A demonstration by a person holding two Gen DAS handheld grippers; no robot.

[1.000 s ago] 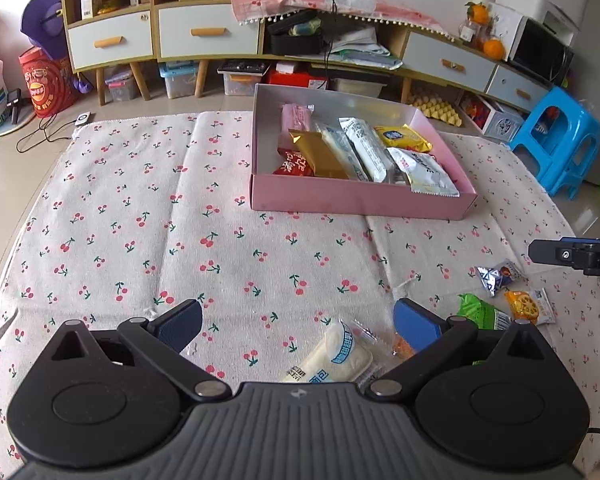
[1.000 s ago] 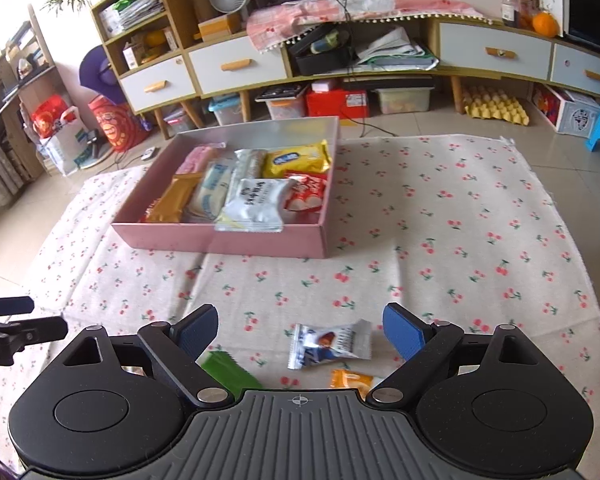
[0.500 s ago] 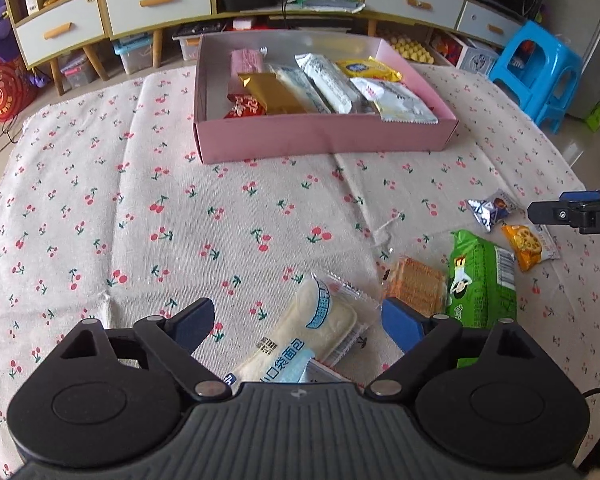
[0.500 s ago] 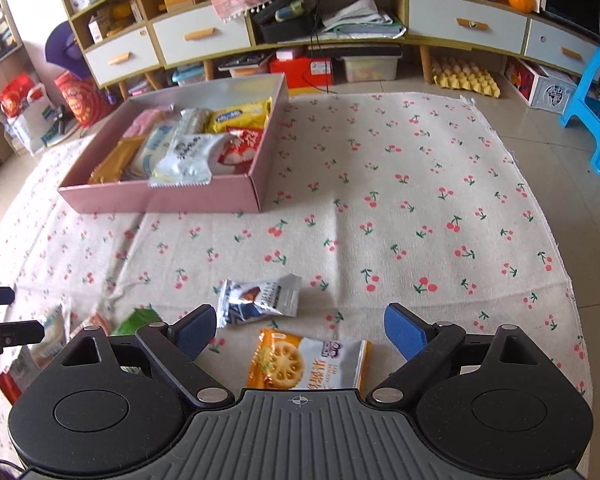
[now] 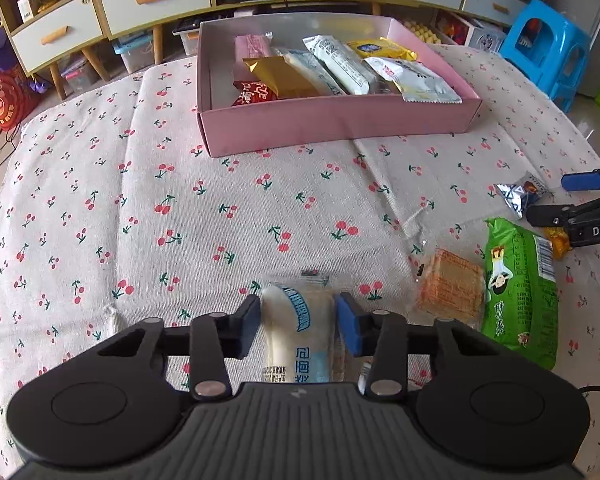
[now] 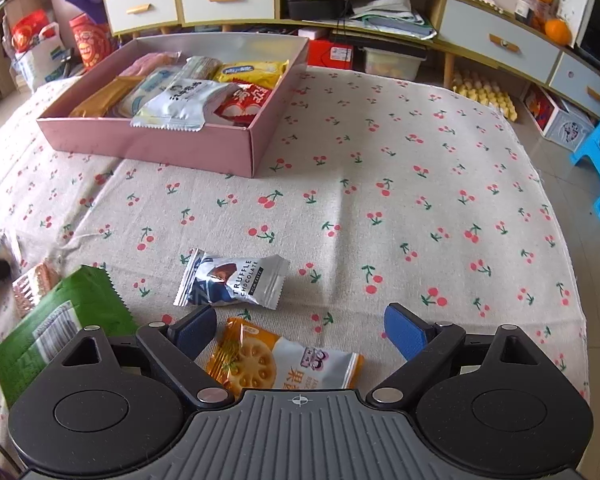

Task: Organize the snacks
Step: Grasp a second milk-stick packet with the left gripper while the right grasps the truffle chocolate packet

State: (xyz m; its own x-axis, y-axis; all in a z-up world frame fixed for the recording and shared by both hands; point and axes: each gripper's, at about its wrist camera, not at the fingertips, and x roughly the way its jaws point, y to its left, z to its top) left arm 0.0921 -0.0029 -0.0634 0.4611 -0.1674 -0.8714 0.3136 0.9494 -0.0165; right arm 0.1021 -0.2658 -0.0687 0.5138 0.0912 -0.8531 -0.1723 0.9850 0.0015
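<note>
Clamped now with the left tongs [image 5: 298,314] on the bread packet [image 5: 292,336]: dark blue pads pressed to both long sides, having just been closing from wide apart a second ago with that packet between them. Not yet lifted; lying on the cherry cloth [image 5: 180,220] at the near edge, pointing away toward the far side.

Held apart at the right tongs [image 6: 300,330], as wide as a second ago. Brought lower over that time, and now straddling the orange biscuit packet [image 6: 276,364], with no pad touching it. Just beyond the left pad, the silver chocolate packet [image 6: 232,282], loose on the cloth.

Further out, right of the bread: a clear wafer packet [image 5: 450,290] and, touching its right side, a green packet [image 5: 520,288]. Both untouched.

At the far side of the cloth, well apart from both tongs, the pink box [image 5: 340,124], already lined with a row of packets, with bare floor left at its left end.

Judged from this: grasp on the bread done, so next a lift and a carry to the far side, into the box. Probably a soft packet, so easily squashed or slipping if squeezed unevenly. For the right side, only closing on the biscuit packet needed. Four packets still loose besides the bread, so well short of finished.
</note>
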